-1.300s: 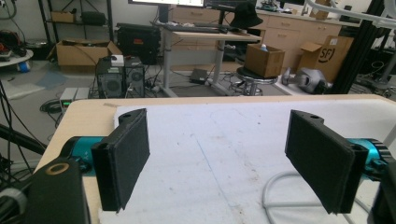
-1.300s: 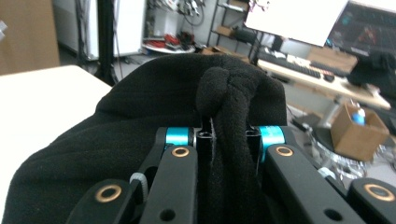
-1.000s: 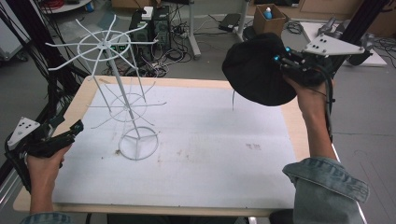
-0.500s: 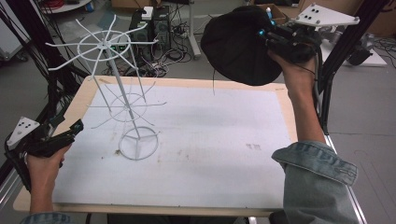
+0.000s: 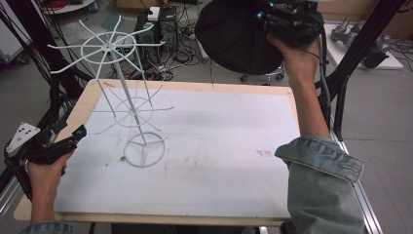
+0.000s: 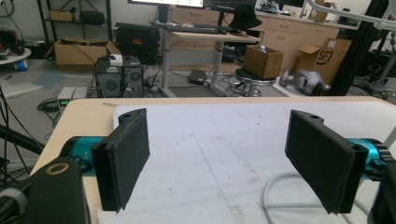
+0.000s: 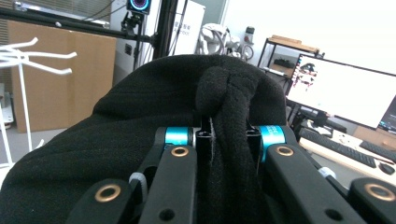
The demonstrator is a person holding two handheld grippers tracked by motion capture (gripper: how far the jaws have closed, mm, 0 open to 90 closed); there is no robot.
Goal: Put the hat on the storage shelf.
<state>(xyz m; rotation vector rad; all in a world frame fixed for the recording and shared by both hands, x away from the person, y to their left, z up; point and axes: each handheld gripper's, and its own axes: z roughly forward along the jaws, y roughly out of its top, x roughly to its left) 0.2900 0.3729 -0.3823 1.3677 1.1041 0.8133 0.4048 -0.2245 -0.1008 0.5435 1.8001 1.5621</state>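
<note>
Soft black fabric hat (image 5: pixel 238 36) is hanging high past table's far edge, right of the white wire spoked rack (image 5: pixel 127 105); right gripper (image 5: pixel 272 19) is pinching a fold of it w/ jaws clamped tight. Probably mid-carry; next move prob needs swinging left over the top spokes. Left gripper (image 5: pixel 73 136) is resting wide open, empty, near-left. Table centre is offering room.

High view looks down; left gripper view skims the same table (image 5: pixel 219 146) closely.
</note>
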